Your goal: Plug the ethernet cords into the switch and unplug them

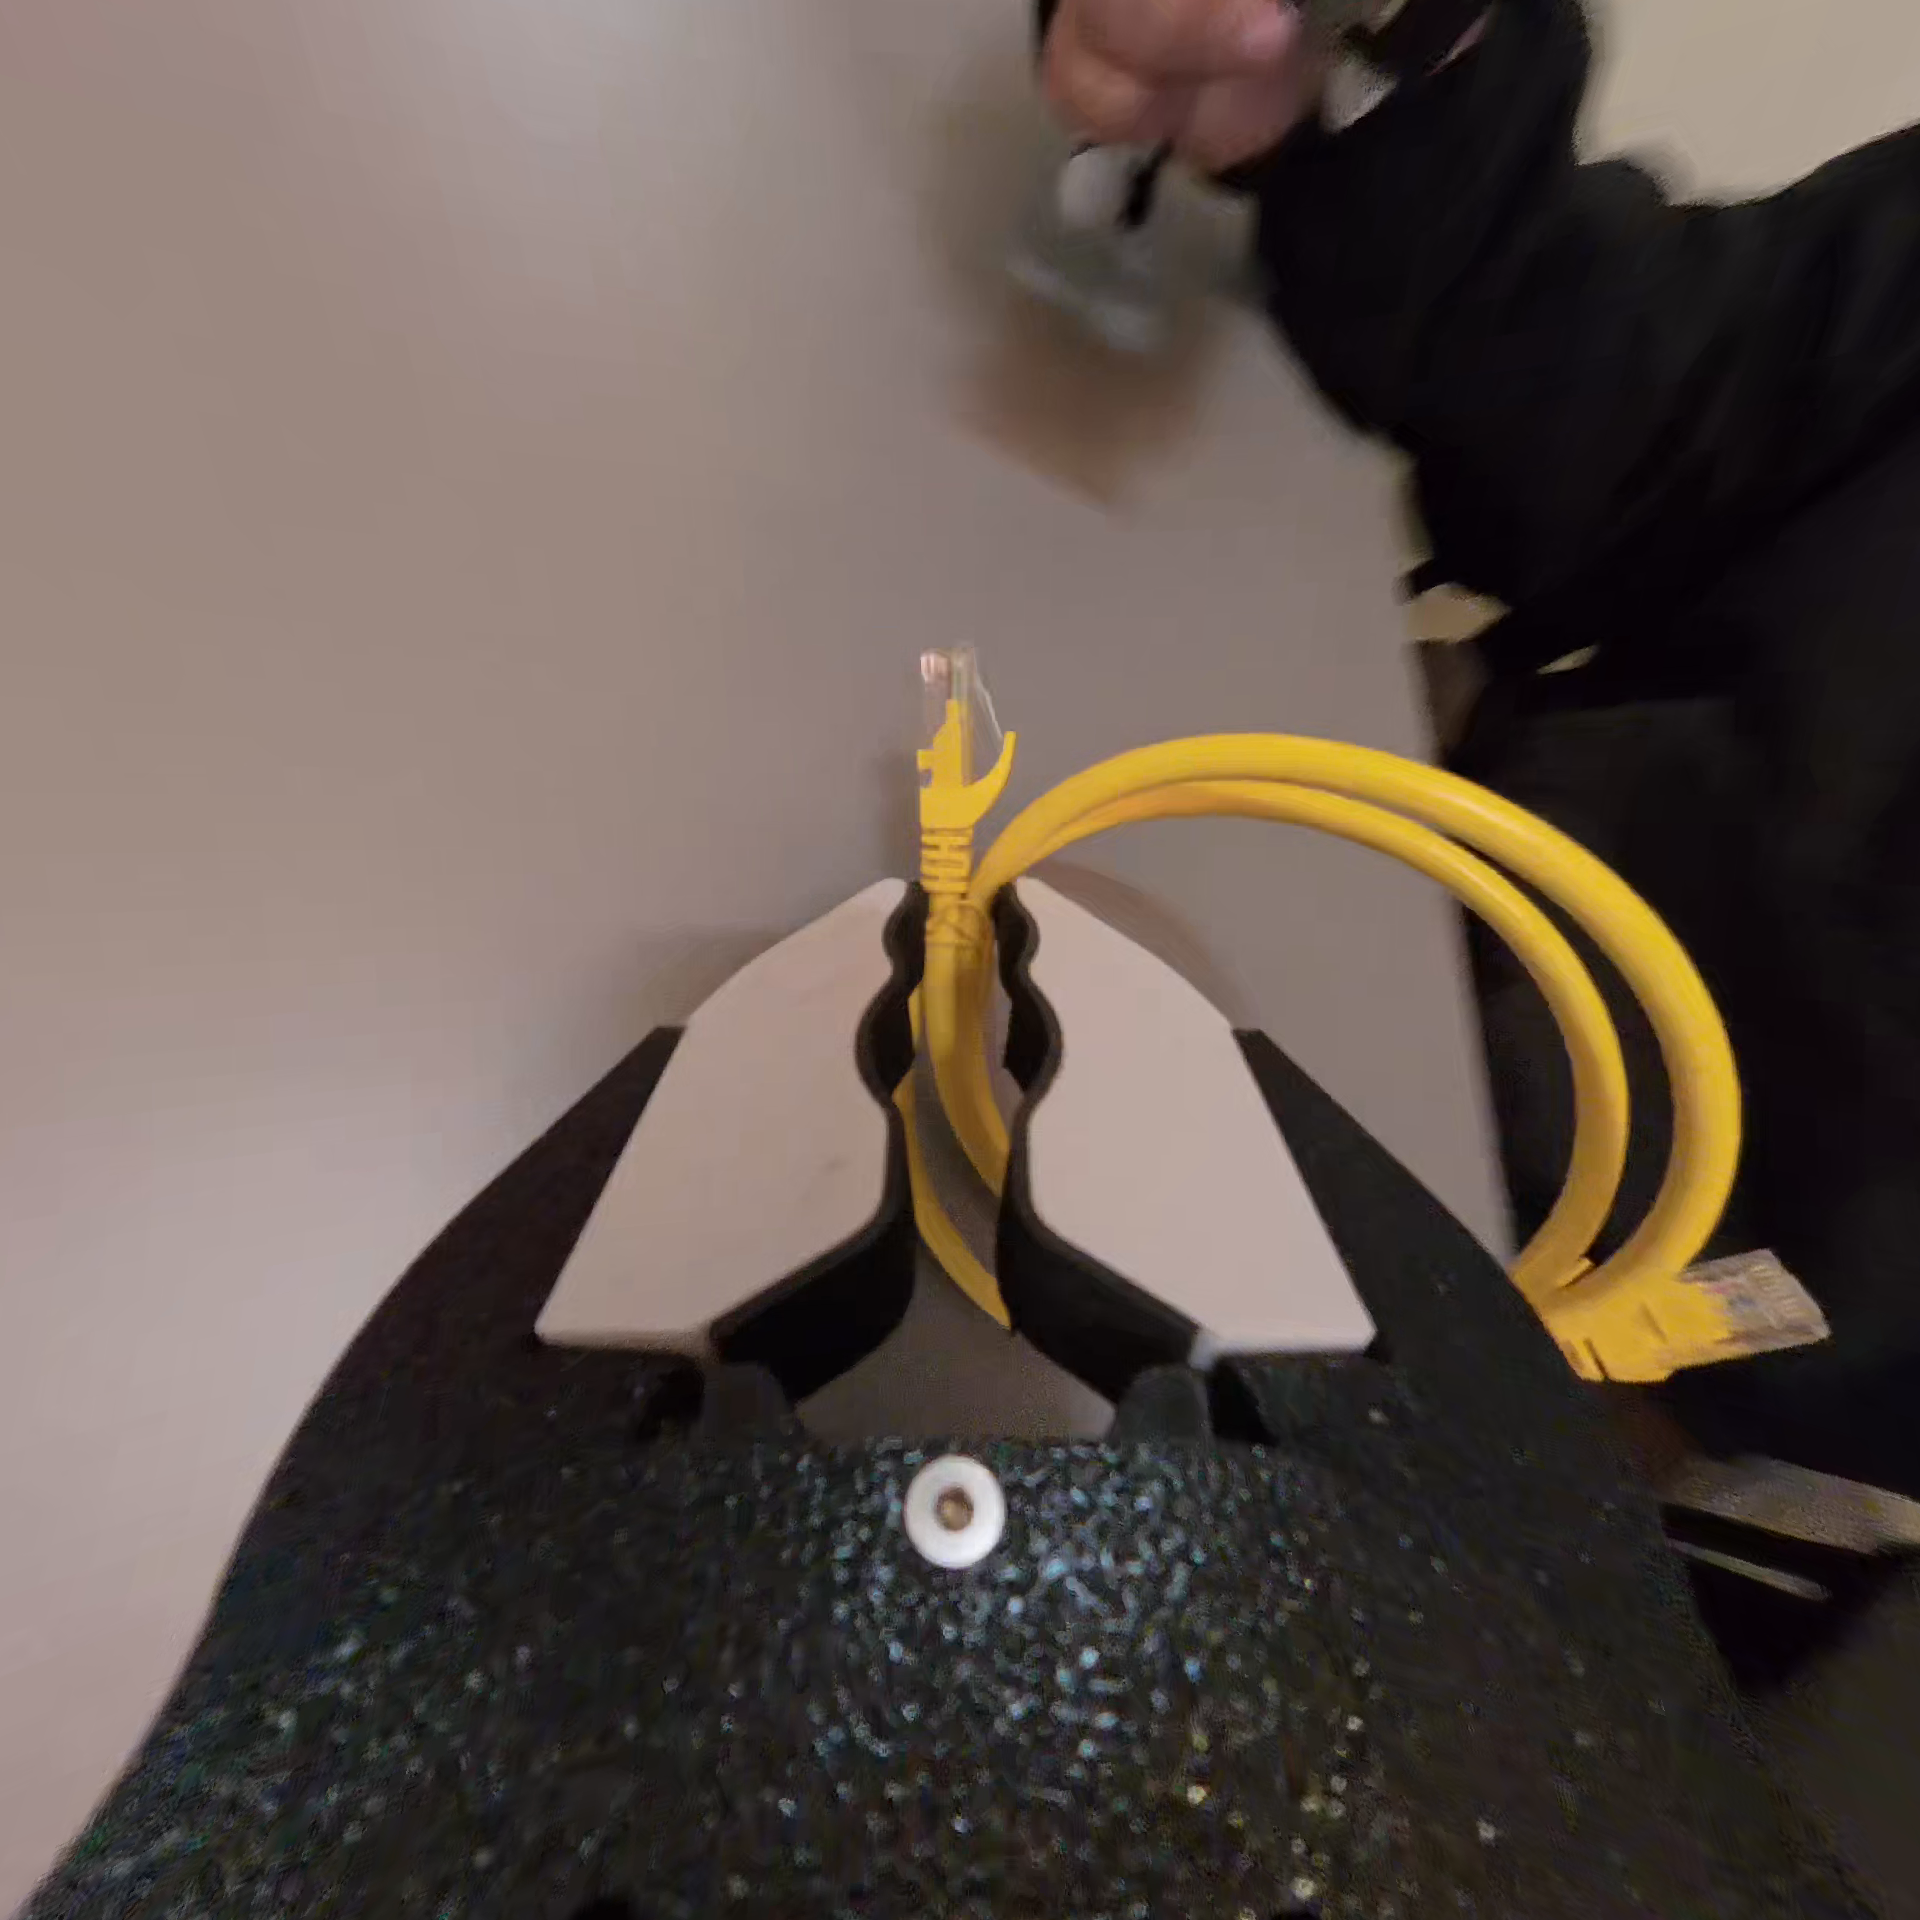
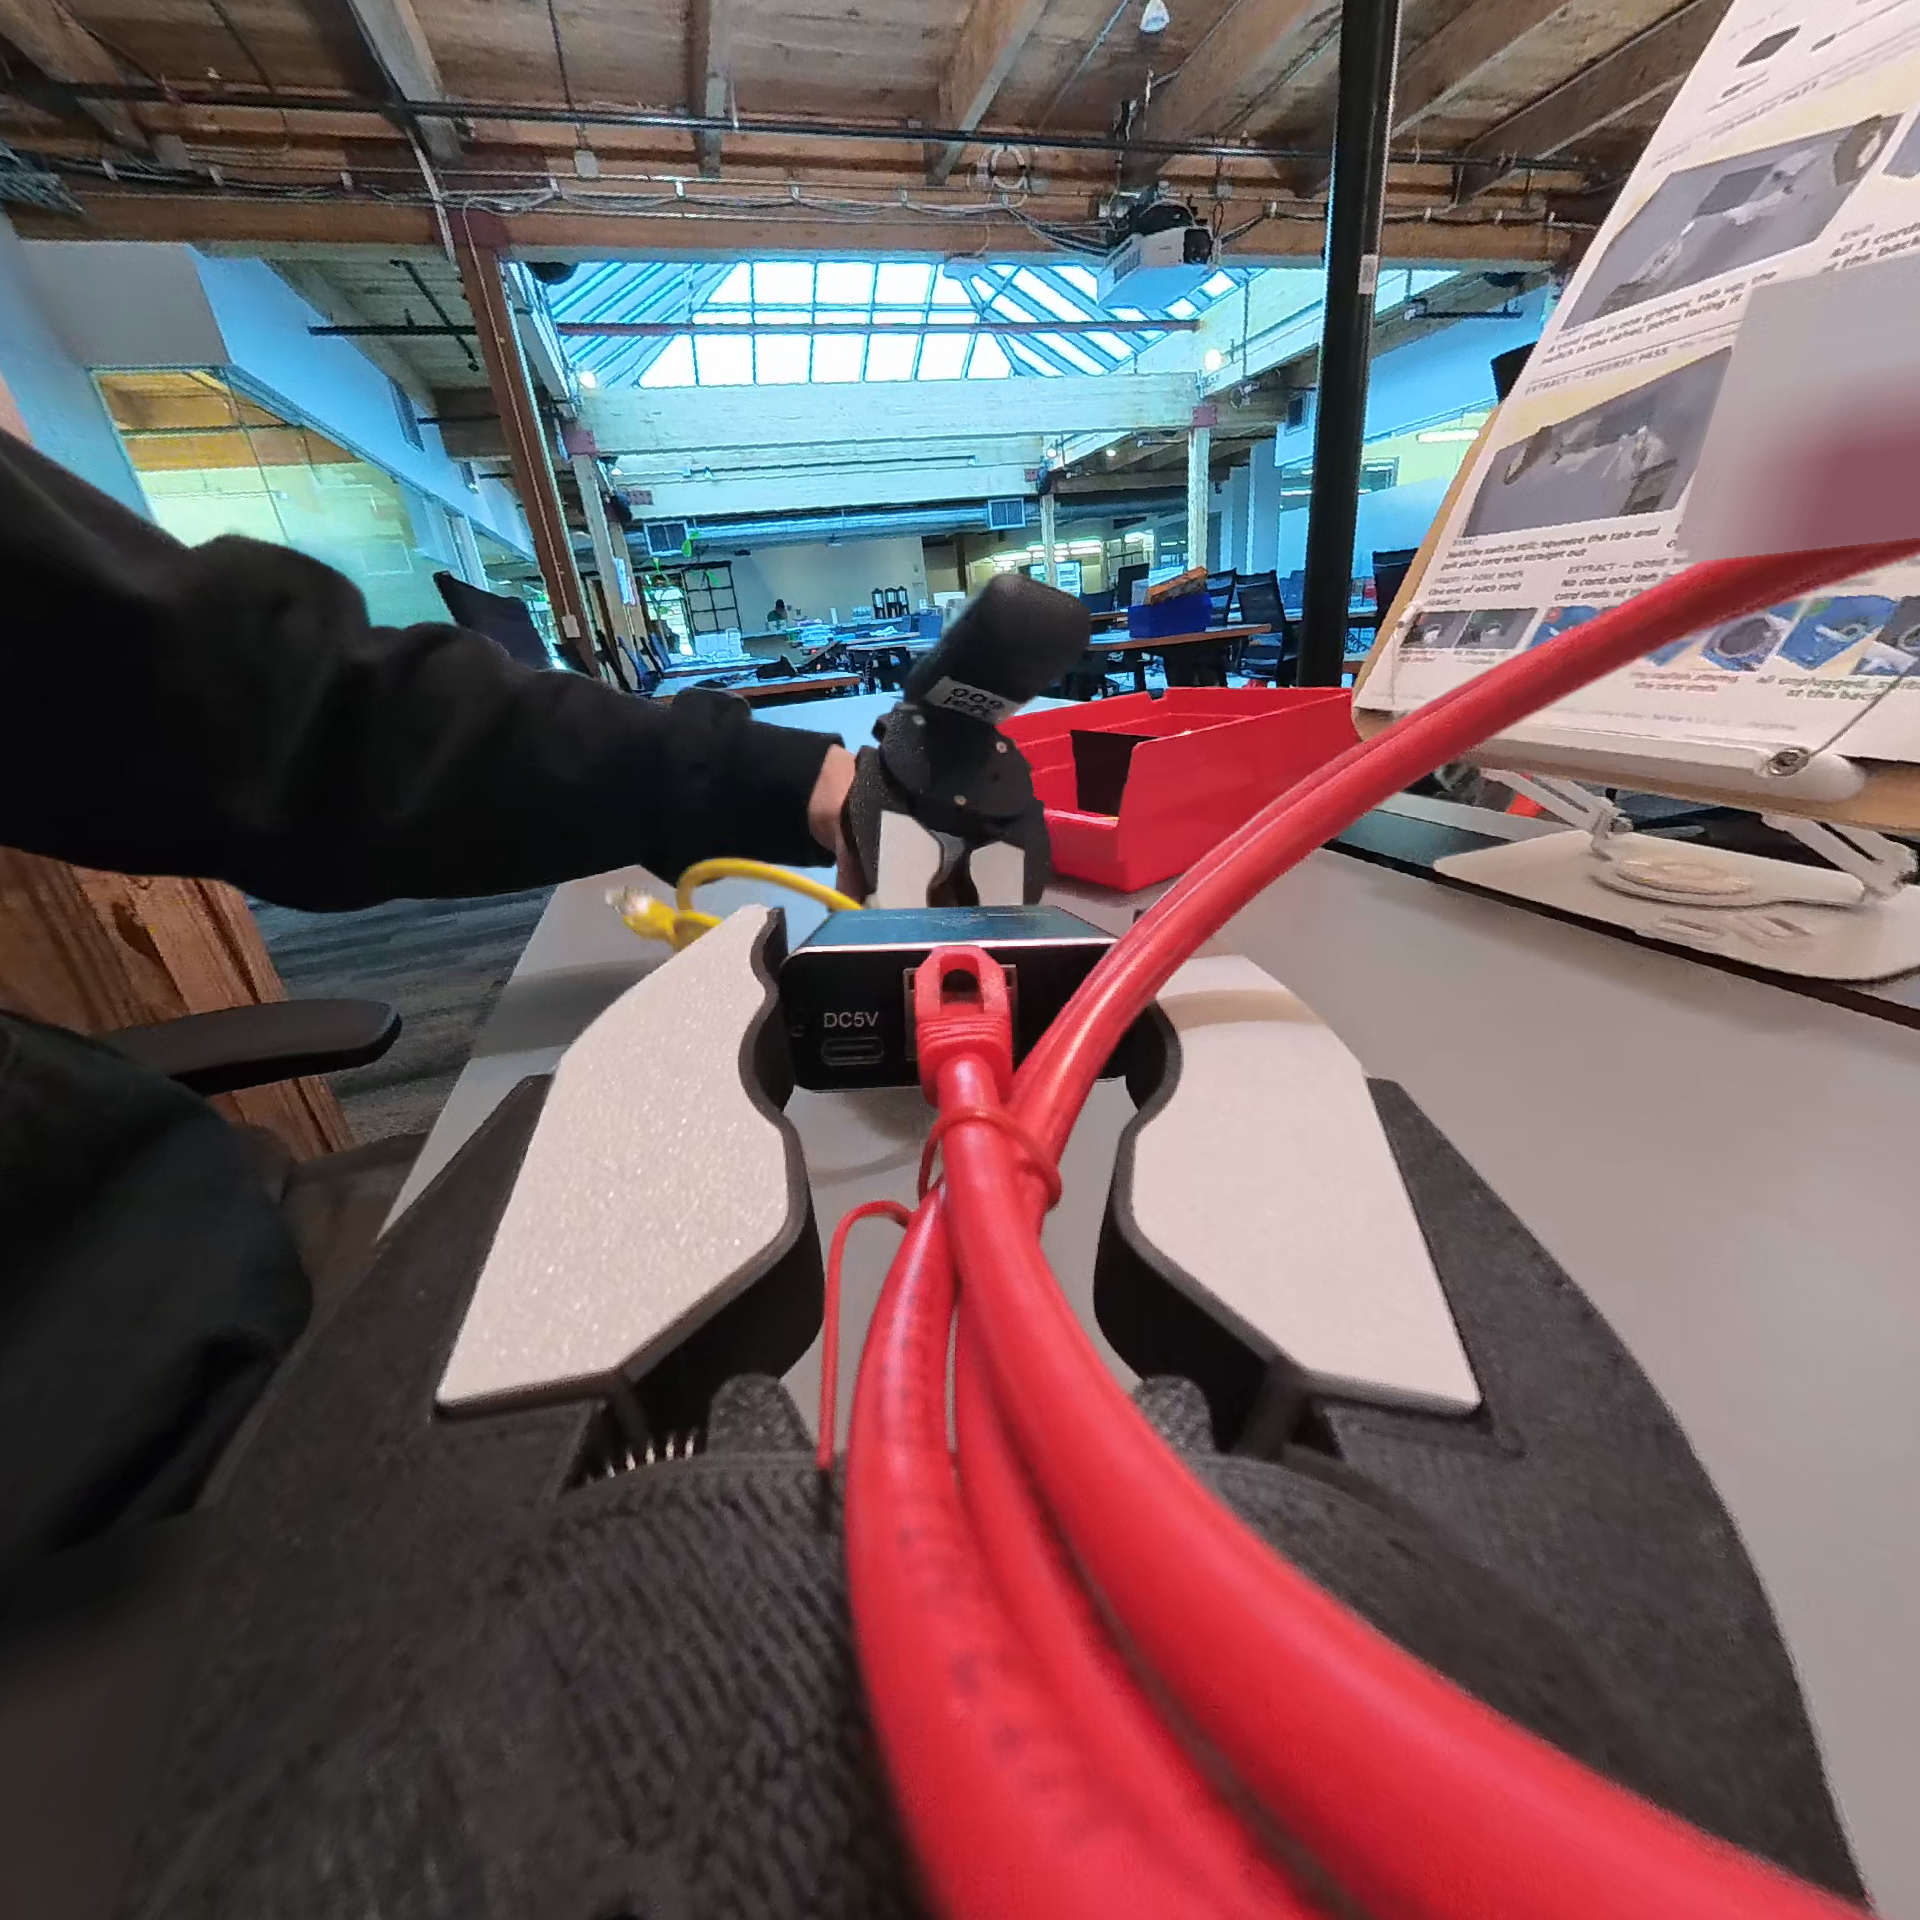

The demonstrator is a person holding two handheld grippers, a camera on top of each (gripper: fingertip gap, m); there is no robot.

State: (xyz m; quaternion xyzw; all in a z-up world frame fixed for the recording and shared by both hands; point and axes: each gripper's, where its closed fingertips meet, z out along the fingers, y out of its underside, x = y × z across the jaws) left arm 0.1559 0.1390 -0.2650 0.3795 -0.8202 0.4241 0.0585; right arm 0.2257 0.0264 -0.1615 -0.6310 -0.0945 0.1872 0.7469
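The left gripper point(image 1: 951, 914) has its fingers pinching a yellow cord point(image 1: 1455, 862) just behind its plug point(image 1: 951, 727). The plug sticks up past the finger tips, in the open air over the pale bench point(image 1: 416, 623). The rest of the yellow cord curls round in a loop to the right, and its other plug point(image 1: 1725, 1314) hangs loose beside the gripper. So the yellow cord is not in the switch at this moment. The right gripper point(image 2: 961, 1023) has its fingers closed on the sides of the small black switch point(image 2: 883, 1029), which sits on the bench. A red cord point(image 2: 1039, 1455) has one plug point(image 2: 961, 1013) pushed into a port on the near face of the switch, and its thick loops lie across the top of the right gripper. In the right wrist view the left gripper is just behind the switch, with the yellow cord beside it. So one red plug is in. I cannot tell if the yellow plug is about to go in or was just taken out. Either way, the red cord must come out before the job is done. A red bin point(image 2: 1174, 779) and a stand with papers point(image 2: 1662, 416) sit farther back.
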